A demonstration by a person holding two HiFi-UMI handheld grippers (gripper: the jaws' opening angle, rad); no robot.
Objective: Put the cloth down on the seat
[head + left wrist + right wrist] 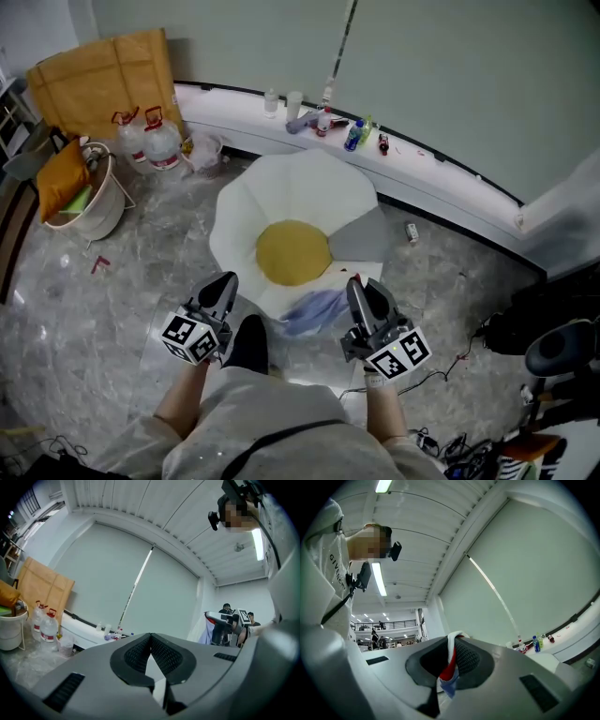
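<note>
Cloth [314, 311] hanging at the seat's [291, 192] near edge
Right gripper [358, 289] clamps it; left gripper [223, 283] is closed and empty. Best to carry it inward before letting go.

Block letters reading "GIVENCH", the last ones unclear, run down the chest of the person's white top [336, 569] in the right gripper view. Labels on the bottles [353, 136] along the white ledge [450, 173] are too small to read.

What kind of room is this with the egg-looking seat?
Probably a big indoor hall or studio, not a home: a railed balcony, cables on the marbled floor, bottles along a wall ledge.
</note>
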